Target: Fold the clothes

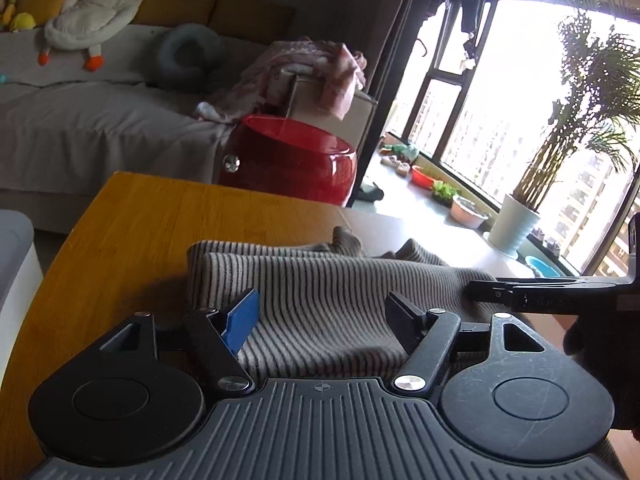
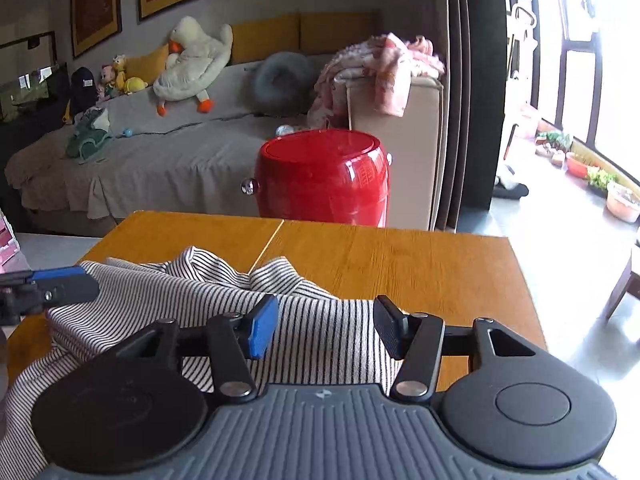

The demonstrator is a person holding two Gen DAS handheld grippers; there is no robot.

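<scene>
A black-and-white striped garment lies bunched and partly folded on the wooden table. My left gripper is open, its fingers spread just above the cloth, holding nothing. The right gripper's fingers reach in from the right at the cloth's edge. In the right wrist view the same garment lies on the table. My right gripper is open over its right part, empty. The left gripper's fingers enter from the left over the cloth.
A red drum-shaped stool stands beyond the table's far edge. Behind it is a grey sofa with a plush duck and pink clothes on a box. Plant pots line the window at right.
</scene>
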